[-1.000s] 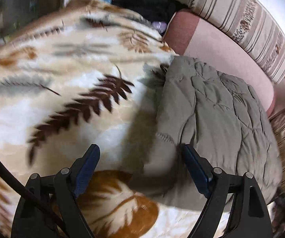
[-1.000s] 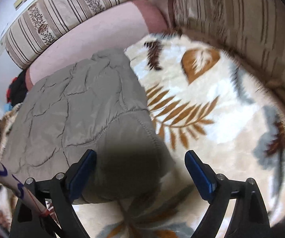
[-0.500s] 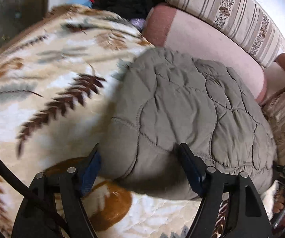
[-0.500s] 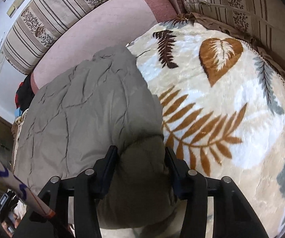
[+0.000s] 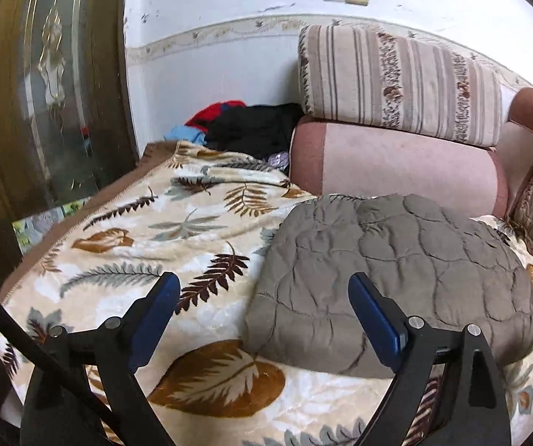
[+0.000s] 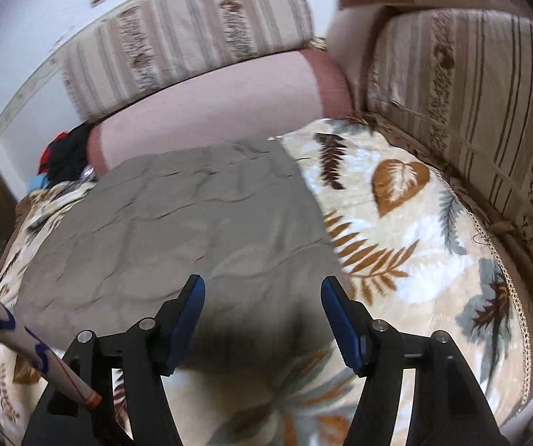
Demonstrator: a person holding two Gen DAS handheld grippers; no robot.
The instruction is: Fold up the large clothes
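A grey-green quilted garment [image 5: 396,264] lies folded into a thick rectangle on the leaf-patterned blanket [image 5: 162,234]; it also shows in the right wrist view [image 6: 192,223]. My left gripper [image 5: 262,304] is open and empty, raised above the garment's near left corner. My right gripper [image 6: 259,312] is open and empty, above the garment's near right edge, not touching it.
A pink bolster [image 5: 396,163] and striped cushions [image 5: 396,78] line the back; another striped cushion [image 6: 470,111] stands on the right. A pile of dark and red clothes [image 5: 244,126] lies at the far left corner. A wooden door [image 5: 43,93] stands left.
Both grippers have opened wider and pulled back and up from the garment. The right gripper let go of the folded edge it was squeezing half a second ago.
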